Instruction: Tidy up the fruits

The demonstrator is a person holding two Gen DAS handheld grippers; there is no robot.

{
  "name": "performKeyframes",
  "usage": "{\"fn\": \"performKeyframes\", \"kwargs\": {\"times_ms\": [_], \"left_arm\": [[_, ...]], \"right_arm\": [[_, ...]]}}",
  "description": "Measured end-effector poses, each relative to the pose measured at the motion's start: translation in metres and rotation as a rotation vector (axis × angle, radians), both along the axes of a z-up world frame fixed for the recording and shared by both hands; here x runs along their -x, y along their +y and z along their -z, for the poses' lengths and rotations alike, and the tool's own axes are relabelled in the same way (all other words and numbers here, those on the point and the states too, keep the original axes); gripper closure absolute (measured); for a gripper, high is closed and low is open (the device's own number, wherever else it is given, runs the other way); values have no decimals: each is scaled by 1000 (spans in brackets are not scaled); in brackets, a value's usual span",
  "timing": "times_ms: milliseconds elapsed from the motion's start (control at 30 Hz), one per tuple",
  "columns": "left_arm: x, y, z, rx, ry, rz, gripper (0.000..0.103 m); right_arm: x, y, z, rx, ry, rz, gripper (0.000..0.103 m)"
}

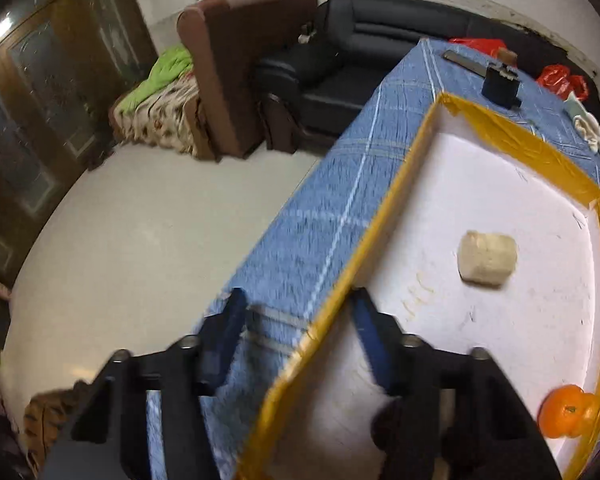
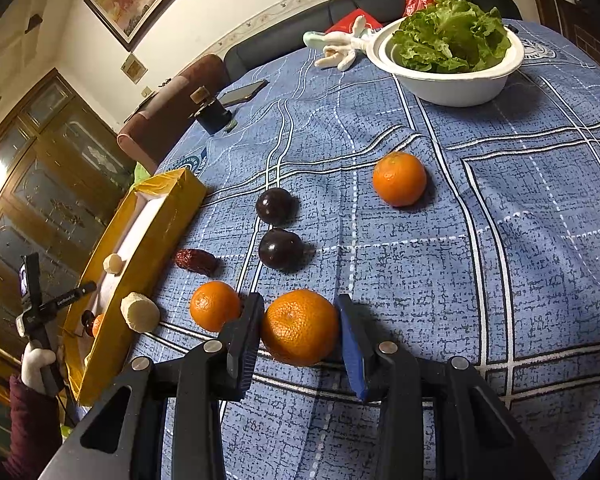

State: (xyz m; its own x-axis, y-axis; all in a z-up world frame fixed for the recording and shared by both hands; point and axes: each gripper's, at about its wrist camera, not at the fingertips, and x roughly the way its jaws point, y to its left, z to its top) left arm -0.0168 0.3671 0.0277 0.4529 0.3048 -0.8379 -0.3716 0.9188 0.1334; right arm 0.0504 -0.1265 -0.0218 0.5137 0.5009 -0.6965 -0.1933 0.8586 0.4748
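My right gripper (image 2: 300, 320) is open with its jaws on either side of a large orange (image 2: 300, 327) on the blue cloth; whether the pads touch it I cannot tell. Around it lie a smaller orange (image 2: 214, 306), a far orange (image 2: 399, 178), two dark plums (image 2: 275, 206) (image 2: 281, 249), a red date (image 2: 196, 261) and a pale banana piece (image 2: 140, 312). My left gripper (image 1: 298, 314) is open and empty over the rim of the yellow-edged tray (image 1: 384, 216), which holds a pale banana piece (image 1: 487, 259) and an orange (image 1: 568, 411).
A white bowl of lettuce (image 2: 452, 60) stands at the back right. A phone (image 2: 242, 94), a small dark device (image 2: 214, 114) and a white toy (image 2: 340, 46) lie at the table's far side. The table edge drops to the floor (image 1: 140, 240) on the left.
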Motion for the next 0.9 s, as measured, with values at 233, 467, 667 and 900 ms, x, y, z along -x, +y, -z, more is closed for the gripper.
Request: {"fn": "performKeyframes", "kwargs": {"times_ms": [233,467,667,900], "left_arm": [[43,-16,2,-4,18,-96,60],[78,-48,-34,33,-135,-5,43],[68,-147,-73,93,-267,334,24],[15,-287,-34,135,-143,671,25]], "right_arm": [[-1,0,-1,6,0,7,62],[3,3,-3,35,-5,8,62],[7,2,-9,43,-28,22,63],[9,-20,-16,-3,-46,78,63]]}}
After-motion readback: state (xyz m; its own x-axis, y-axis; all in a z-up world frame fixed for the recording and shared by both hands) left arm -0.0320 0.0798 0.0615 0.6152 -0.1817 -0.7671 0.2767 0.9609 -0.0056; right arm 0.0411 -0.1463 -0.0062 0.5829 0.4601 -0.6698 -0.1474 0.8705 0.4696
